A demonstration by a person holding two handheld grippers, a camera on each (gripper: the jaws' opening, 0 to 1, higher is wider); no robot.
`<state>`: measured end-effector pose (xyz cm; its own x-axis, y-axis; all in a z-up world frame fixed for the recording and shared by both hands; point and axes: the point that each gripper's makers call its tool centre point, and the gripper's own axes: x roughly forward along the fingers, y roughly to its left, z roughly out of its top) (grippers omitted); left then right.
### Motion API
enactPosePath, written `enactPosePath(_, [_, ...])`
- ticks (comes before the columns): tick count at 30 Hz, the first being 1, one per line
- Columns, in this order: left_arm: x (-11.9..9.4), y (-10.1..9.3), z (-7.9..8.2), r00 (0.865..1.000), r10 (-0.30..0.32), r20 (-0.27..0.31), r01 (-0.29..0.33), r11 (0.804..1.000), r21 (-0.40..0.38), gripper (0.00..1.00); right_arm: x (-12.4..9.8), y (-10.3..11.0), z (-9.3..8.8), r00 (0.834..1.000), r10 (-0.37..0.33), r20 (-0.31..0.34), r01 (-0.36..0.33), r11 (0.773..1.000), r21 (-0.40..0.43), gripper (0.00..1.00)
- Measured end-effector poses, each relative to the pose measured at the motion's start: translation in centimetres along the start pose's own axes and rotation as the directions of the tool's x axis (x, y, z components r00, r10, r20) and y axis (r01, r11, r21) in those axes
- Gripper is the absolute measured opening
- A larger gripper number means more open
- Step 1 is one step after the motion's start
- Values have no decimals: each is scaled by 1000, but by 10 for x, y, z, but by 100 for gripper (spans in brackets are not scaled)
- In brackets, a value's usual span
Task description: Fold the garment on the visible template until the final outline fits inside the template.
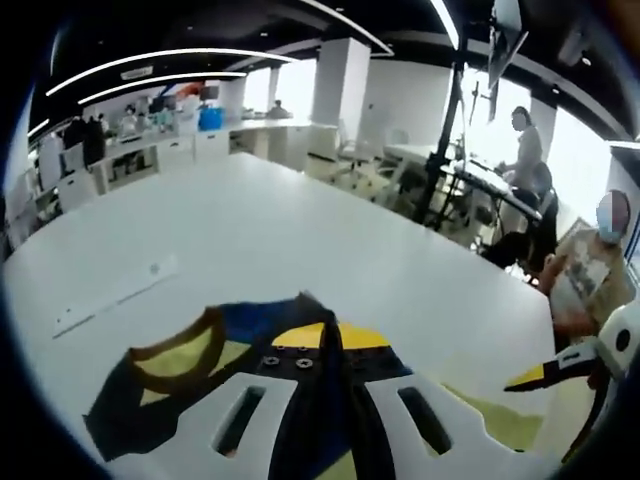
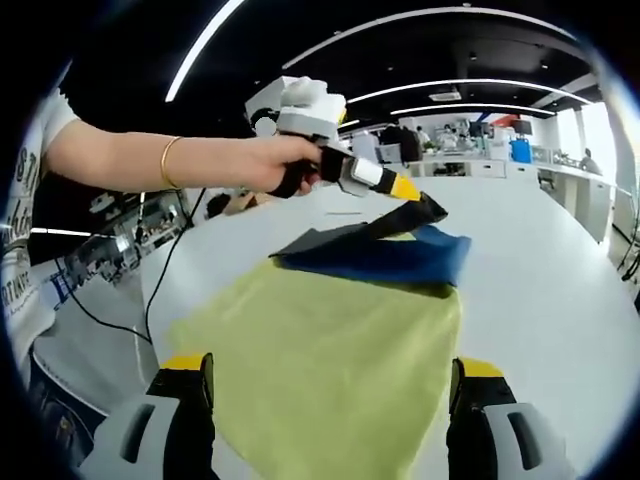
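A navy garment (image 1: 255, 325) with a brown-trimmed collar lies partly folded on a yellow-green template mat (image 2: 320, 350). My left gripper (image 1: 322, 352) is shut on a raised fold of the dark fabric. In the right gripper view a hand holds this left gripper (image 2: 412, 198), which lifts an edge of the garment (image 2: 395, 255) at the mat's far end. My right gripper (image 2: 330, 385) stands open over the mat's near part, with nothing between its jaws. Its yellow-tipped jaw (image 1: 545, 375) comes in from the right in the left gripper view.
Everything rests on a large white table (image 1: 300, 230). A white strip (image 1: 110, 300) lies on it to the left. Seated people (image 1: 585, 275) and a black stand (image 1: 440, 150) are beyond the table's right edge. A black cable (image 2: 150, 300) runs off the table's left side.
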<state>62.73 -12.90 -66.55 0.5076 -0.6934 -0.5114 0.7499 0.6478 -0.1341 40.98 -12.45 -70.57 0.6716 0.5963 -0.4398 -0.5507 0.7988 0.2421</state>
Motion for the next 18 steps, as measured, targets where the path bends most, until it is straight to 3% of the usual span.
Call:
enactPosePath(12, [11,-19,-30,998,-28,-63,28,1000,-1,1,1,1,-3,1000,5,-11,-5,1000,3,97])
enactPosePath(15, [9,-27,-29,996,-75,-46,74,997,-27,1,2,2,-2,1000,9,-12,-9,1000,-1,98])
enactPosePath(18, [4,-31,-26,995,-88,-35,88,996,-11,9,3,4,0,1000,17,-17,-17,1000,-10,98])
